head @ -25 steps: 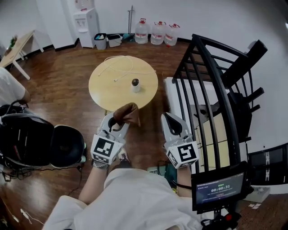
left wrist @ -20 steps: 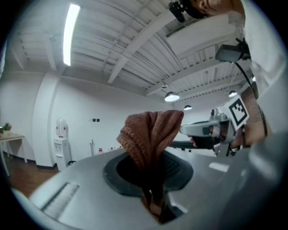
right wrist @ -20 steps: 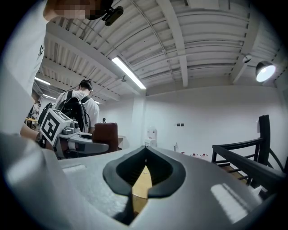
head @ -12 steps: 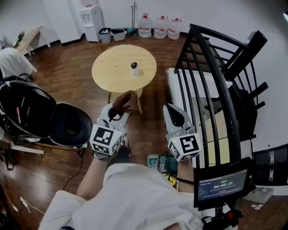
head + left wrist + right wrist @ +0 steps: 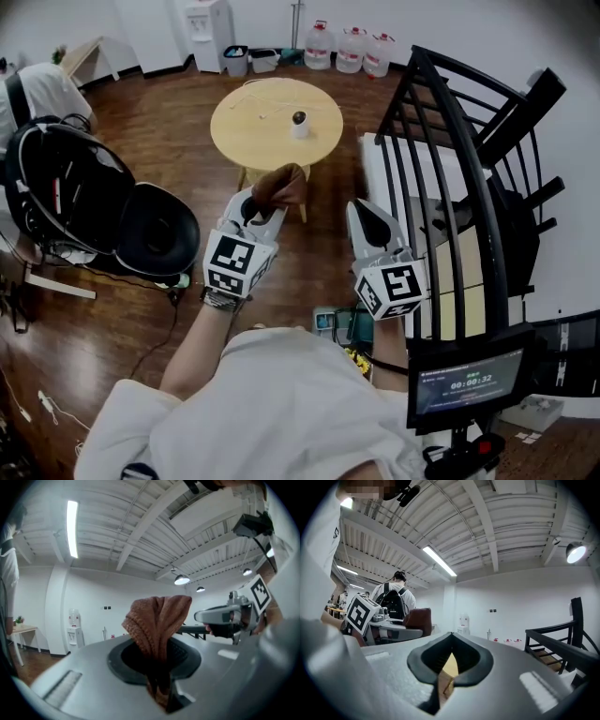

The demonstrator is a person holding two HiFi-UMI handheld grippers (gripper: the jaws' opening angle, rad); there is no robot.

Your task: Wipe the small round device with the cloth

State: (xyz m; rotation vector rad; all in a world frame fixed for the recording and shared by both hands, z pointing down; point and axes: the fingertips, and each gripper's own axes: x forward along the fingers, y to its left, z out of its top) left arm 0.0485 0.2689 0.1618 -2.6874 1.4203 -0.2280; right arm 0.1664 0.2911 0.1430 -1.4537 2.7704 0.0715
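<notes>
Obs: left claw (image 5: 267,200) clenched on brown cloth (image 5: 283,184), which bunches up past the jaws. Beside it, right claw (image 5: 362,210) clenched, nothing in it. The small round device (image 5: 299,120) stands on the round worktop (image 5: 253,141), well apart from both.

Open floor (image 5: 319,258) ahead to round table (image 5: 246,131); black railing (image 5: 452,169) right, office chair (image 5: 155,230) left.

Wears a white shirt (image 5: 272,412) and a dark wristband (image 5: 217,299); shows pale grey, black-padded left gripper (image 5: 265,199) and right gripper (image 5: 362,208), each bearing a black-and-white marker cube (image 5: 236,262).
</notes>
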